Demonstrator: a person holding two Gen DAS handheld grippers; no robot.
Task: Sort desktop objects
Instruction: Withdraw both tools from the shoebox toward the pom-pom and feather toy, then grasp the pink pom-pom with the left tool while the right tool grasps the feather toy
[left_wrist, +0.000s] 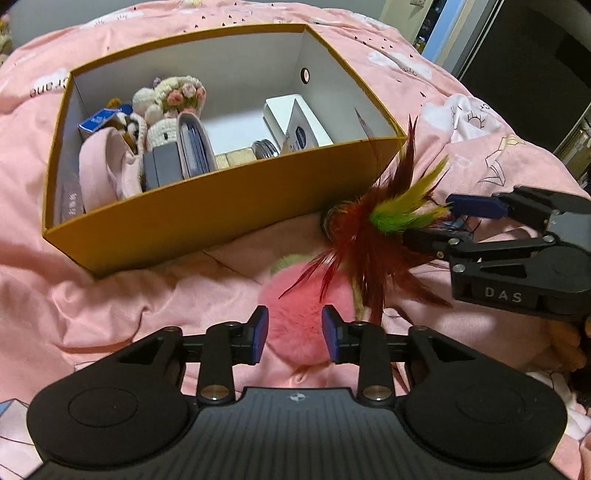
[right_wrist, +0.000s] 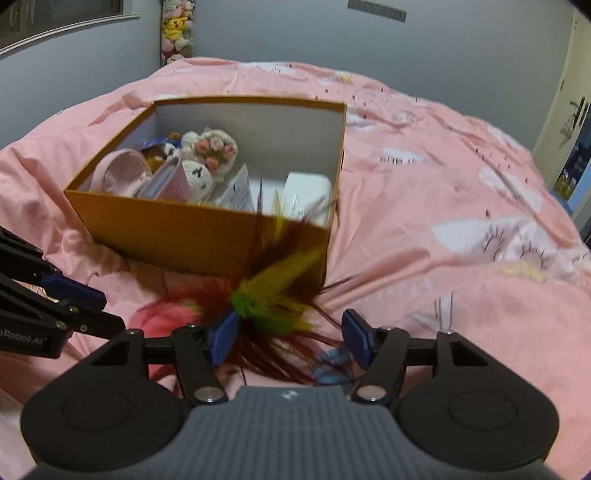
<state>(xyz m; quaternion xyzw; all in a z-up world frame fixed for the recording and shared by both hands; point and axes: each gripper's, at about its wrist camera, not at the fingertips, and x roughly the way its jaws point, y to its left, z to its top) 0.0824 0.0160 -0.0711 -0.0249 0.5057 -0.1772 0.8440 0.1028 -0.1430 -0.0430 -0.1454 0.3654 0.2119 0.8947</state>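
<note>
Feathers (right_wrist: 273, 295) sit between my right fingers (right_wrist: 290, 338), which are spread, the two blue pads either side of the plume's base and not closed on it as far as I can tell; the right view is blurred there. From that base the plume fans forward and up toward the near right corner of the box (right_wrist: 192, 236), so its long axis runs roughly along my right fingers. My left fingers (left_wrist: 294, 334) are spread too, straddling a pink pompom (left_wrist: 303, 306) on the bed (left_wrist: 122, 295), pads just beside its fluff. Box lies straight ahead of both hands, open, already holding a knitted doll (left_wrist: 166, 107), a pink pouch (left_wrist: 107, 166) and a white carton (left_wrist: 295, 122). My right hand is nearer the feathers; I judge closing there comes next.
</note>
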